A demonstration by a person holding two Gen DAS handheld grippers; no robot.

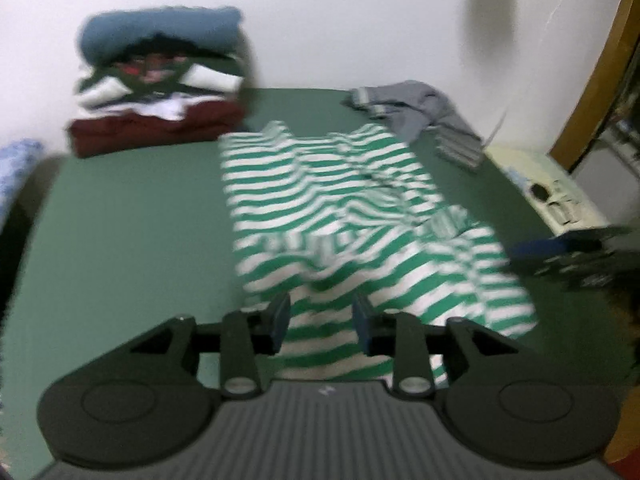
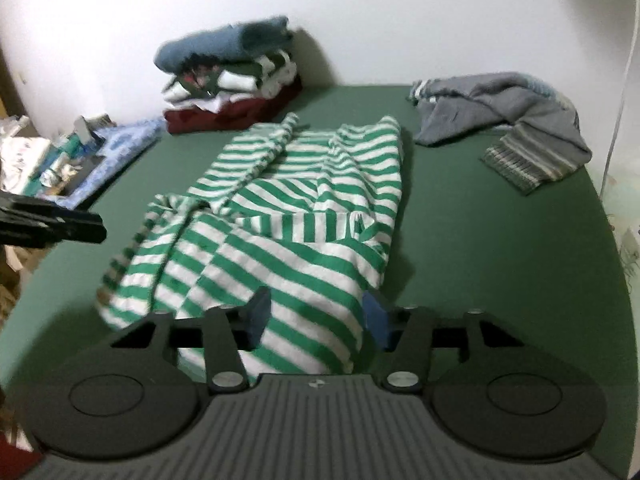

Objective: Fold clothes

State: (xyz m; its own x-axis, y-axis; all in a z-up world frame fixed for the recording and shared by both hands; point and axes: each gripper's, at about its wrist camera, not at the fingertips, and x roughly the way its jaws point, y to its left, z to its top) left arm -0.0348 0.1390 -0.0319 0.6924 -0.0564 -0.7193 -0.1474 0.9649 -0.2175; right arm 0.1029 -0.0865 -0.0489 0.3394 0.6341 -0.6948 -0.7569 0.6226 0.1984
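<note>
The striped shirt [image 2: 280, 216] runs lengthwise away from both jaws; each pair stands parted over its near hem, gripping nothing.

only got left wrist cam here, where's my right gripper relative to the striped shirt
Observer: The right gripper is at the near hem of the striped shirt. Its jaws are apart, with fabric showing between them.
Operator: is the grey sweater lying on the shirt
Observer: No. The grey sweater lies apart from it, with a strip of bare green table between them.
</note>
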